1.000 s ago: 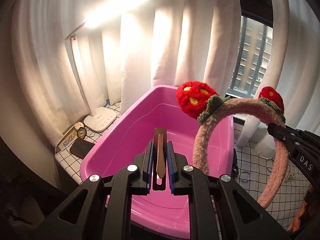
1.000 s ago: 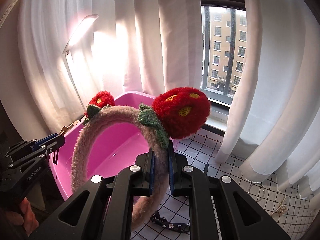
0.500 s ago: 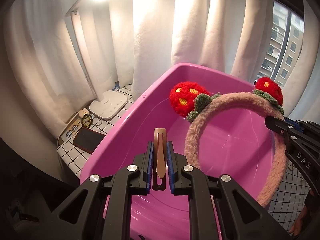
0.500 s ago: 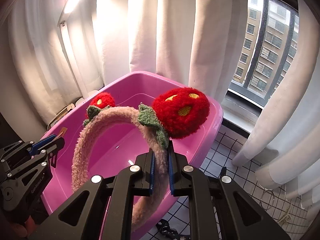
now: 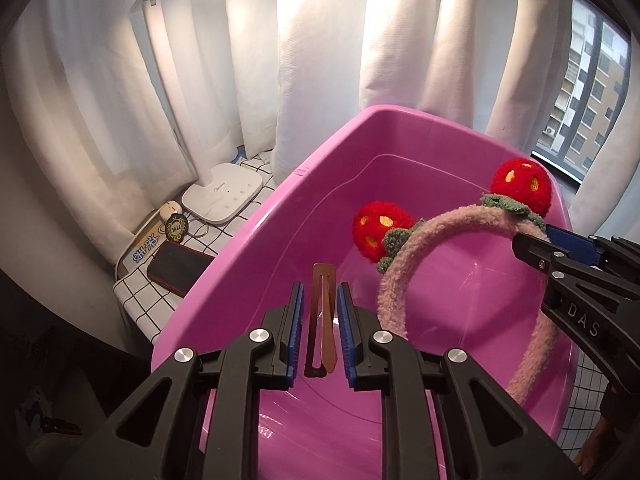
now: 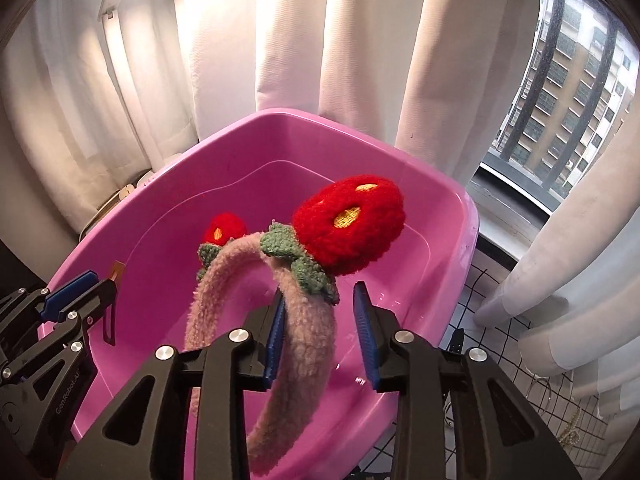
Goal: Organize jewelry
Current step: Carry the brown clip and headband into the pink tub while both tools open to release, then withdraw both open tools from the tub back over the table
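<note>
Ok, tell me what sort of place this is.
Probably a home room, a tabletop by a window: white curtains, an apartment block outside, a desk lamp beside a pink tub.

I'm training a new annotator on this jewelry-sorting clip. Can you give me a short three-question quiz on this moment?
1. True or false: the jaws of the right hand-held gripper are clamped tight on the fuzzy pink headband with red knitted strawberries.
2. What lies between the blue pads of the left hand-held gripper? A) a pearl necklace B) a flat brown snap hair clip C) a ring
3. Fill in: both grippers are over the open pink plastic ____.

Key: 1. False; the jaws have just been opening, with a clear gap at the right pad, the headband still between them. 2. B. 3. tub.
</note>
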### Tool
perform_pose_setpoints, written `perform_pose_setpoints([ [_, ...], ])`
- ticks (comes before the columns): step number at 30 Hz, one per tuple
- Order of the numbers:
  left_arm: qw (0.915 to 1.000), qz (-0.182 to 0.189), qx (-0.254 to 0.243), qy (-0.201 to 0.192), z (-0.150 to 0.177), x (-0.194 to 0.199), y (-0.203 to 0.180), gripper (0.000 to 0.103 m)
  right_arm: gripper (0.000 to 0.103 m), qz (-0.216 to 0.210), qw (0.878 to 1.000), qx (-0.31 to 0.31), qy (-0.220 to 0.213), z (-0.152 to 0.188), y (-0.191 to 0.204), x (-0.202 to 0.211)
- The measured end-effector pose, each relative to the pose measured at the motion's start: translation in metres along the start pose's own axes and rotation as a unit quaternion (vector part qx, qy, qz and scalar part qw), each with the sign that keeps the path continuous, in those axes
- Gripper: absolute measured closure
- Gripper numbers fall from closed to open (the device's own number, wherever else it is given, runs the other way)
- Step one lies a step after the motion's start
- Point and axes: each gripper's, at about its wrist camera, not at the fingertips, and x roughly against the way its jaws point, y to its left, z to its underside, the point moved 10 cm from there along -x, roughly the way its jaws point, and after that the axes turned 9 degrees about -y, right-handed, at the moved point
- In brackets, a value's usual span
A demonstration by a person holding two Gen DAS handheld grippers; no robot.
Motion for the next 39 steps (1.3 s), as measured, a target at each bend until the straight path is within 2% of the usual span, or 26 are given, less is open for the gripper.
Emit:
perform_pose_setpoints([
  [1, 1.0000, -0.003, 0.003, 0.002, 0.001, 0.000, 0.002, 0.056, 0.045, 0.006, 1.000, 0.007, -0.004, 0.000, 0.000, 0.001],
  [3, 0.9998, -0.015, 0.008, -0.010, 0.001, 0.003, 0.007, 0.027, 0.044, 0.021, 0.999, 0.020, -0.020, -0.004, 0.000, 0.006],
  [6, 0.9995, -0.022, 0.006, -0.022, -0.001, 0.008, 0.009, 0.027, 0.038, 0.030, 0.999, 0.028, -0.033, -0.007, -0.001, 0.012],
  [16, 0.9993, -0.026, 0.005, -0.026, 0.001, 0.015, 0.007, 0.027, 0.038, 0.026, 0.999, 0.011, -0.033, -0.002, -0.008, 0.018],
  [25, 0.9990, -0.012, 0.021, -0.038, 0.003, 0.038, 0.002, 0.024, 0.038, 0.016, 0.998, -0.015, -0.053, 0.013, -0.022, 0.054],
  [32, 0.9974, 0.023, 0.008, -0.068, 0.004, 0.076, -0.030, 0.017, 0.038, 0.010, 0.994, -0.065, -0.082, 0.053, -0.054, 0.111],
  [36, 0.9946, 0.056, -0.008, -0.086, 0.006, 0.098, -0.061, 0.016, 0.038, 0.034, 0.990, -0.079, -0.109, 0.087, -0.083, 0.152],
  [39, 0.9914, 0.088, -0.016, -0.095, 0.011, 0.111, -0.088, 0.014, 0.038, 0.067, 0.987, -0.091, -0.116, 0.119, -0.112, 0.179],
])
